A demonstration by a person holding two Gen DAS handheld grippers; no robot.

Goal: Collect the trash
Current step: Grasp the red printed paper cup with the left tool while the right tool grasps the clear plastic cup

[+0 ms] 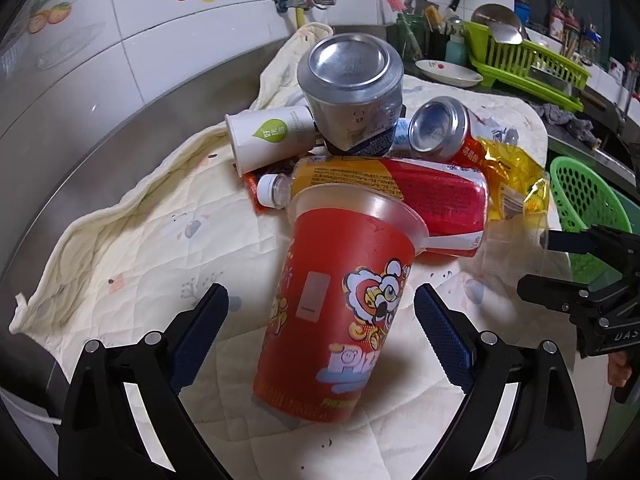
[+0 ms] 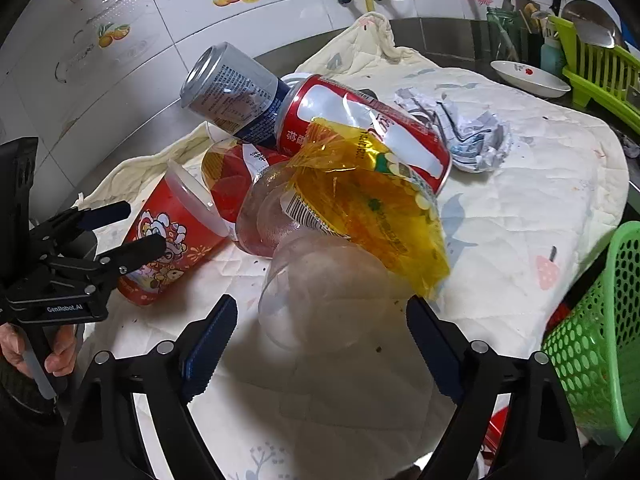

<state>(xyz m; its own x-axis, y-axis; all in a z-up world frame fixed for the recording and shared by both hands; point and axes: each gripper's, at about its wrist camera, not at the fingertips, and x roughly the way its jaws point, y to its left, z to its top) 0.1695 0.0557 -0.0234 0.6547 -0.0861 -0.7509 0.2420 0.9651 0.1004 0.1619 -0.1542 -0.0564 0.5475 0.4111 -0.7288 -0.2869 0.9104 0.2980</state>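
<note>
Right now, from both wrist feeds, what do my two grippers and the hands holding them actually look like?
Both are black angular frames with silver pivot bolts and dark blue, finely ribbed finger pads. The left gripper carries white "GenRobot.AI" lettering; its bare hand grips a pale handle above a dark cuff. The right gripper shows partial white lettering "DAS", with a sliver of bare hand below.
</note>
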